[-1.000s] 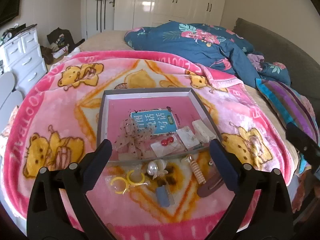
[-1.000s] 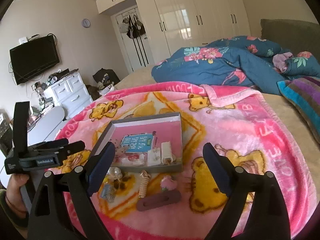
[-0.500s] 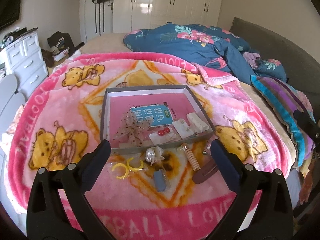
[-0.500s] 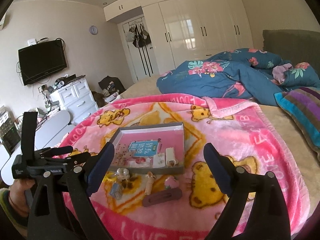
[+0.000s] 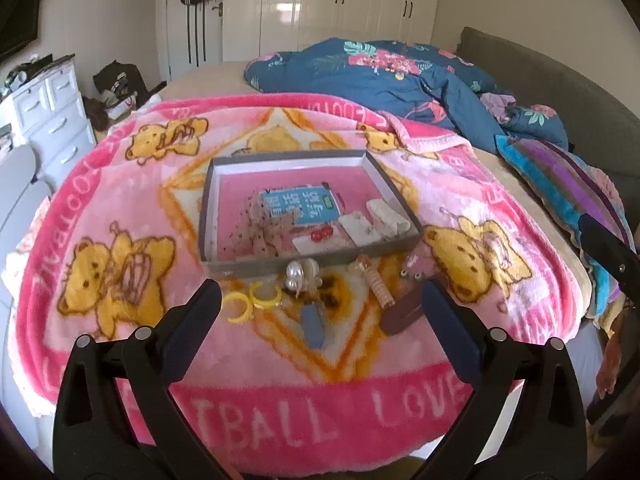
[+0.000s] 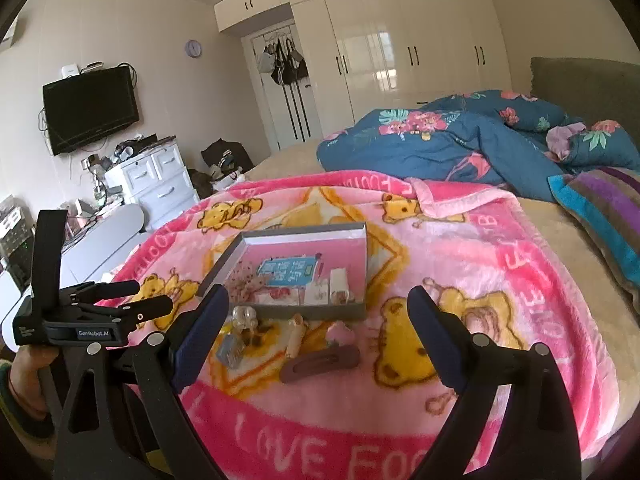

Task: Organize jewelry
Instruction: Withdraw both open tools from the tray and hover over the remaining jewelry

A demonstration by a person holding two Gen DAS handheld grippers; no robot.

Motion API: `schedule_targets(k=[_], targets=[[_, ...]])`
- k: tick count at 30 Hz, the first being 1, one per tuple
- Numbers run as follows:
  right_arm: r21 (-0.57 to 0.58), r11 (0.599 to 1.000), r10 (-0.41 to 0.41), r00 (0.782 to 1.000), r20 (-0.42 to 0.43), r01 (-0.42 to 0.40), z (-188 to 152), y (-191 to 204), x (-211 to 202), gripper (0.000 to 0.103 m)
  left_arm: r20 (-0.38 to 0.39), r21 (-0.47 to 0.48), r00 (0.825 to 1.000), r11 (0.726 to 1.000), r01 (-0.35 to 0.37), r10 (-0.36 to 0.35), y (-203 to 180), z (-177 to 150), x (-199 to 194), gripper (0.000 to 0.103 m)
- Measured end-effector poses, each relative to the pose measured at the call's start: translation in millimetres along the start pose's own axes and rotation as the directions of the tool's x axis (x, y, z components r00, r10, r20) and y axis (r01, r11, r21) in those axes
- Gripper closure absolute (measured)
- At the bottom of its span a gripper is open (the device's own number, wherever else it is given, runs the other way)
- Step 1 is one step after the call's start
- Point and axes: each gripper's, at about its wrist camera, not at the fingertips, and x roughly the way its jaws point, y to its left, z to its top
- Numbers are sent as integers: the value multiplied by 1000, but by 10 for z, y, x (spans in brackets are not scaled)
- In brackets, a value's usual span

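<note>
A grey shallow box (image 5: 308, 263) (image 6: 308, 312) lies on the pink bear blanket (image 5: 120, 208) and holds a blue card (image 5: 300, 206), a spotted bow and small packets. In front of it lie yellow rings (image 5: 252, 300), a pearl clip (image 5: 300, 274), a blue clip (image 5: 312, 326), a beaded clip (image 5: 380, 286) and a brown barrette (image 5: 402, 312) (image 6: 320, 364). My left gripper (image 5: 320, 300) hangs open above the blanket's near side, nothing between its fingers. My right gripper (image 6: 318, 308) is open too, farther right and back; the left gripper's body (image 6: 92, 320) shows at its left.
A blue floral duvet (image 5: 380, 72) and a striped pillow (image 5: 560, 184) lie behind and right of the blanket. White drawers (image 6: 156, 184) and a wall TV (image 6: 92, 108) stand at the left. A hand (image 6: 28, 380) holds the left gripper's handle.
Both grippers have pulled back and up from the box, so the box and loose pieces look smaller and more of the blanket's near edge shows. Nothing was picked up.
</note>
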Motion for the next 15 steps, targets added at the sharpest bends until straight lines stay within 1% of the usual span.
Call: schedule_targets(k=[7,15], targets=[[-21,1000,7,999,-40,-8,-163,37,60,13,-34,7,999,1000,-12,12,11,-190,53,9],[-41,998,39,995,-95,-43,-360,145,200,13,-73,4,997,1000,-27,27,61,-385,148,9]])
